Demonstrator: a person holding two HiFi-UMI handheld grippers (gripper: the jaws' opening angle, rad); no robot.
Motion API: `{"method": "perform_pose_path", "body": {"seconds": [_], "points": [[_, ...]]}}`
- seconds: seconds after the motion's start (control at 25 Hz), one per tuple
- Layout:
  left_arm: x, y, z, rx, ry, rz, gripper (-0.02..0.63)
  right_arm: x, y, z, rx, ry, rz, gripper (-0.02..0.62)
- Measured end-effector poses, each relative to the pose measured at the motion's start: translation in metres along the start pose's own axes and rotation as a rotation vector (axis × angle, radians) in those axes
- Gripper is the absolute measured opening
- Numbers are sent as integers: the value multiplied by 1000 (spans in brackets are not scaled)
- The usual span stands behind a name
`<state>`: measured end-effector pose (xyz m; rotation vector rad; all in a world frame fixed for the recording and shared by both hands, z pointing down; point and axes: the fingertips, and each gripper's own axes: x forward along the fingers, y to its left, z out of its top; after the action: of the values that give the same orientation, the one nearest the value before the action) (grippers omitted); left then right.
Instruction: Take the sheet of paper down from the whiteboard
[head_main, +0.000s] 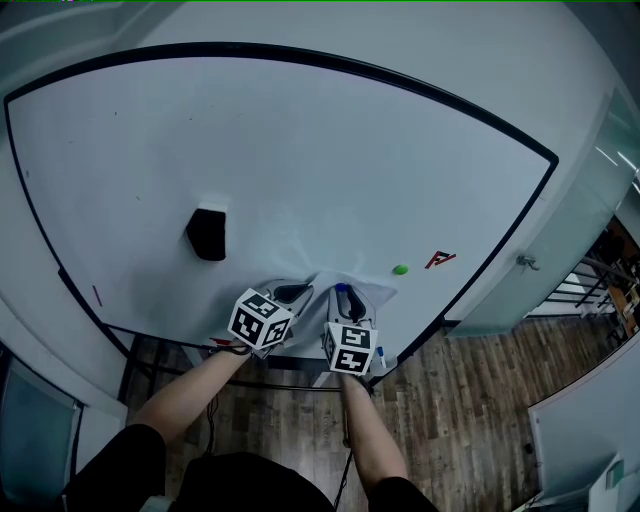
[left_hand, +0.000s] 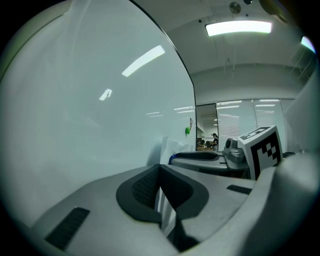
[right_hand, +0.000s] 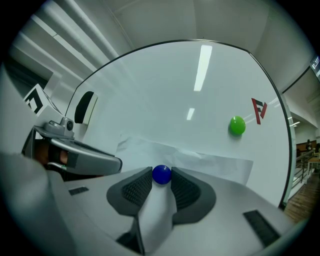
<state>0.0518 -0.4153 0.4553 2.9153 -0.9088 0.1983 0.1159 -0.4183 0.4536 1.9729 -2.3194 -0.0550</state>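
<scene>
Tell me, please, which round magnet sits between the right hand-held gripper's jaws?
The blue magnet, on the paper; the green magnet sits apart on the bare whiteboard.

The whiteboard (head_main: 300, 150) is white with a thin black frame. At the lower centre of the head view the sheet of paper (head_main: 368, 294) is white, with a blue magnet (right_hand: 161, 174); right of it are a green magnet (head_main: 401, 269) and a red mark (head_main: 440, 260), and left of it a black eraser (head_main: 208, 233). The left gripper (head_main: 294, 293) and right gripper (head_main: 344, 296) are grey with black pads and black-and-white checked cubes. The floor (head_main: 470, 400) is brown wood.
</scene>
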Motion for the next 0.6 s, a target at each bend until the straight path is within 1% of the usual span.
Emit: {"method": "perform_pose_path", "body": {"seconds": [0.6], "points": [[-4,2,0,-38,-24,35,20,-1,-5,-1,-12,4,7,127]]}}
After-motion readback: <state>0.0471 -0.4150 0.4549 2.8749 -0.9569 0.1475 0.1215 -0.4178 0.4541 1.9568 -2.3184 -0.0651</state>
